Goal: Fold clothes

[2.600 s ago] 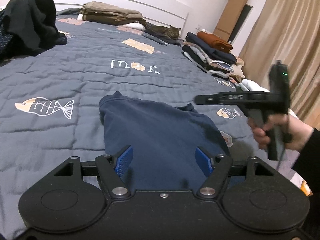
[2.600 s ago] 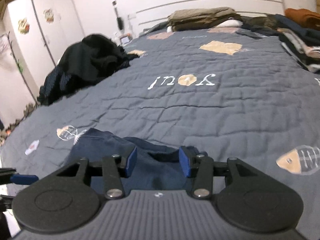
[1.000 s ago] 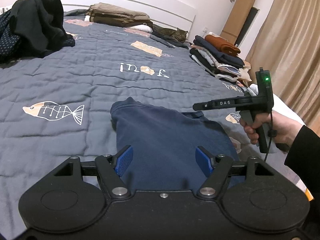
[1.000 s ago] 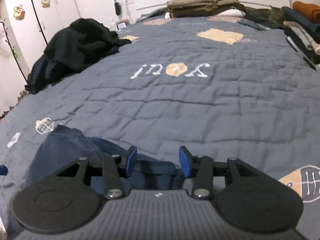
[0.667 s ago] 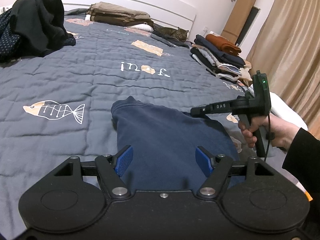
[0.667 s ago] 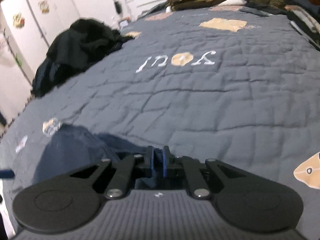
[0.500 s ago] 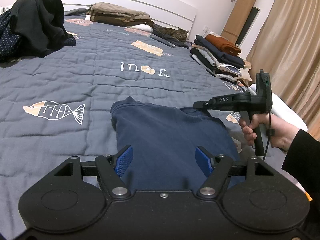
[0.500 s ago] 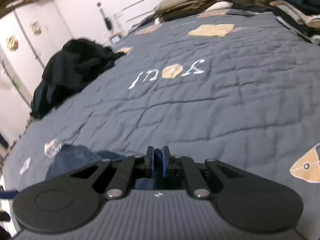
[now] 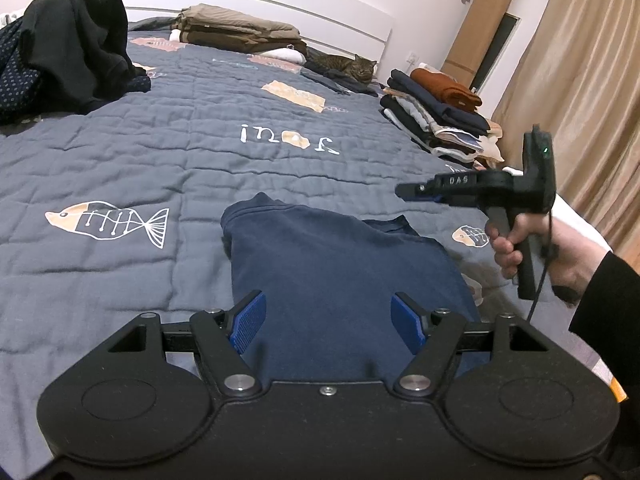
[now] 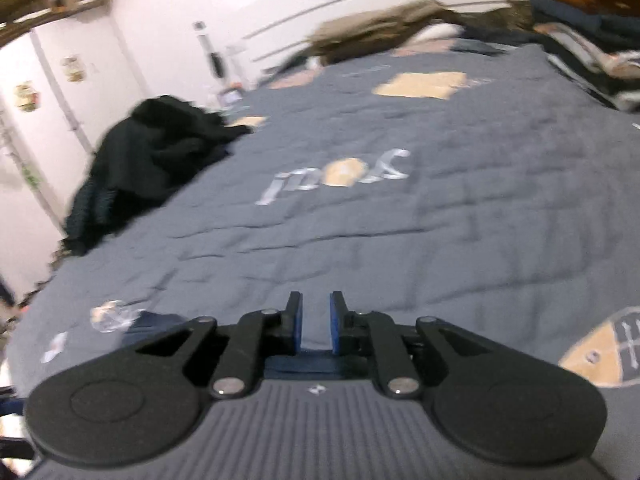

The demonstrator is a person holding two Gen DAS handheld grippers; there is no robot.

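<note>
Right hand (image 9: 532, 256) holds claw (image 9: 404, 192) level above navy garment (image 9: 340, 272), jaws opening.

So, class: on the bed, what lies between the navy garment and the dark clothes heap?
Left wrist view: between navy garment and dark heap, only bare quilt with a fish print.

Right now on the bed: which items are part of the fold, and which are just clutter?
In play:
- flat navy blue garment
- left gripper, open over its near edge
- right gripper, raised at its right side, jaws opening, nothing between them

Lying about:
- heaped black clothes
- folded beige and brown stack
- mixed folded stack topped with rust orange
- tabby cat
</note>
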